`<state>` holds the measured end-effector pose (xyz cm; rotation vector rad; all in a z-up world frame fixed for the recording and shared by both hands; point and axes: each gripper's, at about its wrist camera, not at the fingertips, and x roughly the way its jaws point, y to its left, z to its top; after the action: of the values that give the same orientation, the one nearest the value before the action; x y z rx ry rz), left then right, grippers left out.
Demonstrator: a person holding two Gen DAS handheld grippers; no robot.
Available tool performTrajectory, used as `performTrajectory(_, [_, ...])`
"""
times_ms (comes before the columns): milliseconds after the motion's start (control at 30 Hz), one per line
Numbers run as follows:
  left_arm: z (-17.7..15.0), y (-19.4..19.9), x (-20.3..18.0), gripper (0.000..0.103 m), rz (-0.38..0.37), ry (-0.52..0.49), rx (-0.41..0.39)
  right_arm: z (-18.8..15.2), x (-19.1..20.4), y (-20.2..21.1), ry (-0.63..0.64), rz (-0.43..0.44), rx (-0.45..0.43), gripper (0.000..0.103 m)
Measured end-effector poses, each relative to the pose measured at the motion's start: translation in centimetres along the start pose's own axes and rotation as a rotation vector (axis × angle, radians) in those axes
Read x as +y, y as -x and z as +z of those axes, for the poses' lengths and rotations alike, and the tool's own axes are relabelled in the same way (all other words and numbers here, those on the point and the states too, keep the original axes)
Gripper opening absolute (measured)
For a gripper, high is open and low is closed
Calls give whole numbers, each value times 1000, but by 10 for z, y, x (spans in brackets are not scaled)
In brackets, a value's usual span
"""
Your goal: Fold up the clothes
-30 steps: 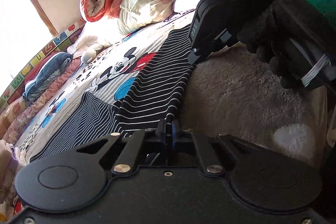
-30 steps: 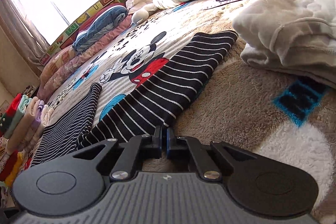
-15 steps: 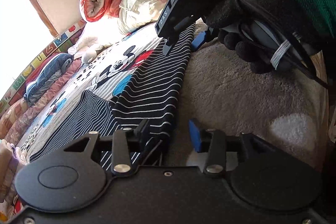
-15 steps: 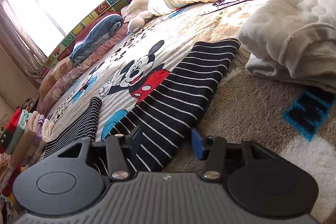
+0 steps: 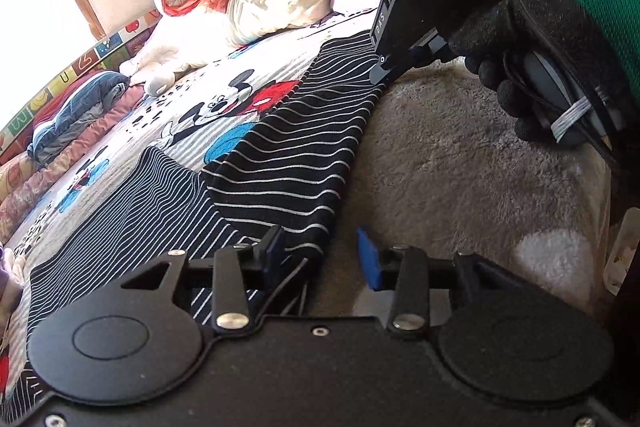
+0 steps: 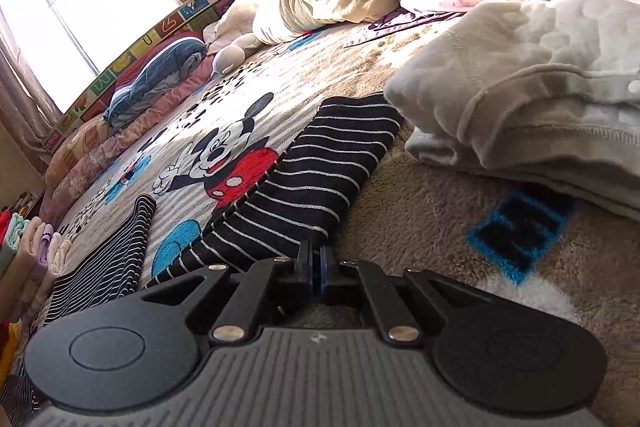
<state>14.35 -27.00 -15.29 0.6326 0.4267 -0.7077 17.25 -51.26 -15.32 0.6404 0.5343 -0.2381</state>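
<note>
The black white-striped knit garment [image 5: 288,155] lay on the Mickey Mouse fleece blanket [image 6: 224,131]. Left hand-held gripper [image 5: 320,255] spread astride its near edge; right hand-held gripper [image 6: 316,267] pinched its corner beside bare beige pile.

Black garment with thin white stripes [image 5: 280,155], spread flat on the Mickey Mouse blanket [image 5: 224,99] on the bed, its right-hand panel folded lengthwise; cream fleece garment [image 6: 532,75] lies folded beside its far end.
</note>
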Motion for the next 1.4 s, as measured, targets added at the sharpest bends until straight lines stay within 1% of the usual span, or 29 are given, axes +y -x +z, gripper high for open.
performTrajectory(33, [0, 0, 0, 39, -4, 1, 1, -1, 2, 3, 8, -17, -14, 5])
performTrajectory(100, [0, 2, 0, 38, -15, 5, 3, -3, 9, 9, 42, -45, -53, 17])
performTrajectory(133, [0, 2, 0, 37, -21, 6, 4, -3, 15, 14, 69, -55, -77, 19])
performTrajectory(200, [0, 3, 0, 36, -32, 10, 7, -4, 31, 20, 154, -21, -118, 19])
performTrajectory(233, [1, 4, 0, 35, -38, 12, 8, -4, 43, 22, 219, 8, -128, 19])
performTrajectory(300, [0, 5, 0, 35, -48, 16, 10, -6, 64, 17, 333, 94, -94, 19])
performTrajectory(367, [0, 6, 0, 35, -59, 22, 13, -7, 84, 7, 424, 211, -14, 18])
performTrajectory(433, [0, 6, 2, 35, -71, 35, 17, -11, 105, -3, 494, 253, 51, 17])
performTrajectory(467, [0, 6, 3, 35, -76, 41, 19, -13, 112, -7, 523, 259, 80, 17])
performTrajectory(533, [0, 6, 4, 35, -82, 48, 21, -15, 120, -16, 528, 267, 122, 19])
performTrajectory(567, [0, 7, 4, 35, -84, 51, 21, -15, 122, -22, 525, 278, 158, 19])
performTrajectory(600, [0, 7, 4, 35, -86, 53, 21, -17, 125, -27, 536, 275, 178, 19])
performTrajectory(633, [0, 7, 4, 35, -88, 56, 21, -19, 131, -33, 578, 259, 203, 19])
performTrajectory(667, [0, 7, 5, 35, -91, 63, 21, -21, 135, -36, 607, 245, 210, 17])
performTrajectory(767, [1, 8, 7, 35, -99, 85, 23, -16, 137, -48, 637, 144, 165, 17])
performTrajectory(800, [1, 8, 7, 35, -100, 88, 23, -12, 136, -52, 639, 126, 155, 17])
performTrajectory(867, [1, 9, 7, 35, -102, 95, 22, -4, 129, -50, 589, 147, 152, 17])
performTrajectory(900, [1, 9, 7, 36, -103, 98, 21, -3, 129, -45, 588, 170, 151, 20])
performTrajectory(967, [1, 10, 7, 37, -105, 104, 21, -2, 132, -35, 603, 215, 155, 20])
performTrajectory(1033, [1, 11, 7, 37, -104, 107, 19, -4, 140, -34, 631, 304, 191, 20])
performTrajectory(1133, [1, 13, 5, 37, -104, 104, 14, -19, 153, -49, 665, 277, 243, 20])
performTrajectory(1167, [1, 14, 5, 37, -108, 103, 12, -23, 154, -53, 691, 232, 237, 21])
performTrajectory(1200, [1, 16, 6, 38, -118, 106, 10, -23, 152, -54, 689, 215, 224, 20])
performTrajectory(1233, [1, 17, 8, 39, -129, 111, 8, -17, 148, -54, 648, 202, 211, 20])
performTrajectory(1267, [2, 20, 9, 39, -141, 114, 2, -10, 143, -52, 613, 173, 181, 20])
performTrajectory(1333, [3, 28, 10, 41, -169, 111, -17, 2, 127, -46, 590, 100, 101, 21])
performTrajectory(1400, [3, 36, 9, 42, -177, 102, -31, 18, 105, -36, 504, 87, 40, 23])
